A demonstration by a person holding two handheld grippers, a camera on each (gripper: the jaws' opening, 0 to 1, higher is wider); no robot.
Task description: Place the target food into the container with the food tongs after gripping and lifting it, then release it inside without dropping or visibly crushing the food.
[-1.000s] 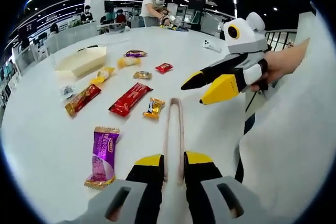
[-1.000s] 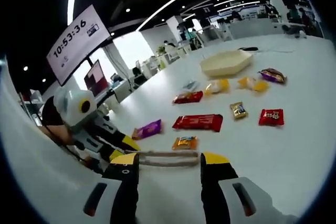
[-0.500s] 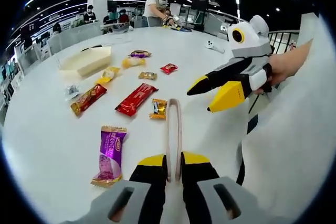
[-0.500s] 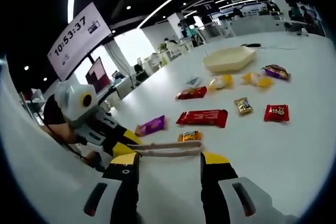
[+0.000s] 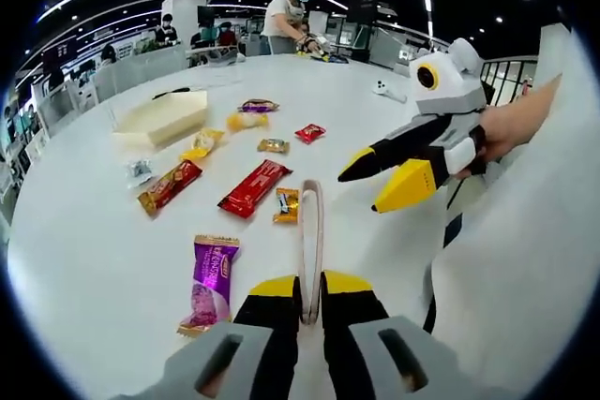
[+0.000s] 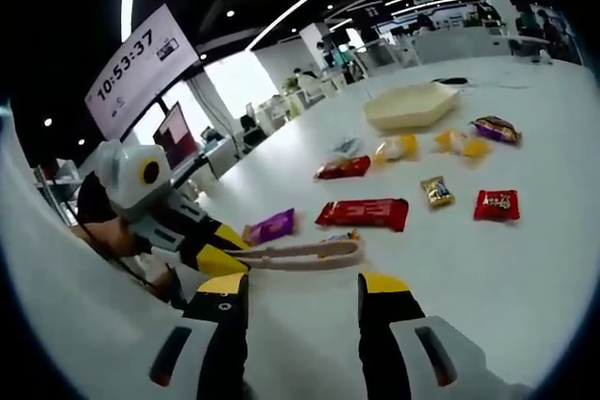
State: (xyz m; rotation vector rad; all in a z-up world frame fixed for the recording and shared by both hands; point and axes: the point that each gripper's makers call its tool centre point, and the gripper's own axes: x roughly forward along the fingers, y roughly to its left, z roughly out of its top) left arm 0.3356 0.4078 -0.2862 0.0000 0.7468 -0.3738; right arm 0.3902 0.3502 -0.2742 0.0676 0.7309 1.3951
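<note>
Left gripper jaws clamped on food tongs, right gripper jaws apart and empty, wrapped snacks on white table.

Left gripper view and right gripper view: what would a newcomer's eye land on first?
The pale beige food tongs, clamped between the left gripper's yellow-tipped jaws, reach across the white table. Bright snack packets lie scattered ahead, chiefly a long red wrapper and a purple packet. Farther back sits a cream tray-like container.

tongs clamped in left gripper
</note>
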